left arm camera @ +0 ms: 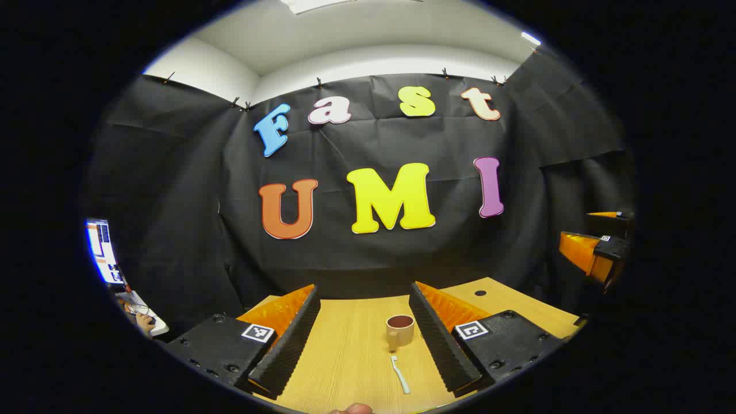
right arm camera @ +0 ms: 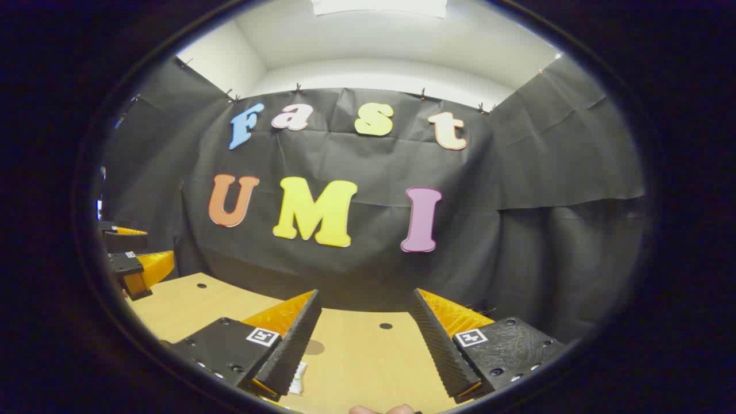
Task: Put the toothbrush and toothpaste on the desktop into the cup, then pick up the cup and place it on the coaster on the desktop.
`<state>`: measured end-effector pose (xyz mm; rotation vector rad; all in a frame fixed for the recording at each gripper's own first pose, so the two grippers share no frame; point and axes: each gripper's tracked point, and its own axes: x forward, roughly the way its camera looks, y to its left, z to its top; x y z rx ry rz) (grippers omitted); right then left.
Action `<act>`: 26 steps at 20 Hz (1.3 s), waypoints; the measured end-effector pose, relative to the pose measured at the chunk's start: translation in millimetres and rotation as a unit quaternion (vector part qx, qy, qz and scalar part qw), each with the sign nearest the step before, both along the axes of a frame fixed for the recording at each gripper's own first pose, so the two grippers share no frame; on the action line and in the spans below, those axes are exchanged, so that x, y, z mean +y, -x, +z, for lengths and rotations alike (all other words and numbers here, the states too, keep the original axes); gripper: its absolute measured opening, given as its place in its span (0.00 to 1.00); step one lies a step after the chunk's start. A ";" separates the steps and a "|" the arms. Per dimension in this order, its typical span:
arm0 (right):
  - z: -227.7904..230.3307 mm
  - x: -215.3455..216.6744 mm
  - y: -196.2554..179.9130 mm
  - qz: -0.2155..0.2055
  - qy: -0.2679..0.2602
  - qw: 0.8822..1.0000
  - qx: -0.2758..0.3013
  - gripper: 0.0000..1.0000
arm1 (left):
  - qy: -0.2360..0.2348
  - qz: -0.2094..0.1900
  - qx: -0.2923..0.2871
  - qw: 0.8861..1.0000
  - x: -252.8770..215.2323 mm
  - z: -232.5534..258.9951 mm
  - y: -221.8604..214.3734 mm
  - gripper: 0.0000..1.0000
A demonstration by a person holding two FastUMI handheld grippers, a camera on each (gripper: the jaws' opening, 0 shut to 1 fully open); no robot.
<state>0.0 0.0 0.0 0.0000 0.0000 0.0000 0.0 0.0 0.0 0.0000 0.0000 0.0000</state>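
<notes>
The left gripper [left arm camera: 365, 339] is held with jaws spread, so that the cup [left arm camera: 399, 330] at 12 o'clock and the toothbrush [left arm camera: 401, 374] at 6 o'clock of it are framed on the desktop [left arm camera: 345, 356]; the right gripper [right arm camera: 362, 345] is likewise spread, nothing between its fingers; the toothpaste [right arm camera: 297, 378] lies at its 7 o'clock.

Bright ceiling light overhead, sharp centre, strong fisheye bending at edges.

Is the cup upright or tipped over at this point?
Upright. In the left gripper view the cup stands on the desktop, round opening facing up, the toothbrush lying flat in front of it.
</notes>
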 end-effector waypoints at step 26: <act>-17.6 39.7 -54.8 0.086 -0.007 0.996 0.025 0.95 | 0.007 0.051 0.015 0.999 10.6 -13.2 -25.2 0.98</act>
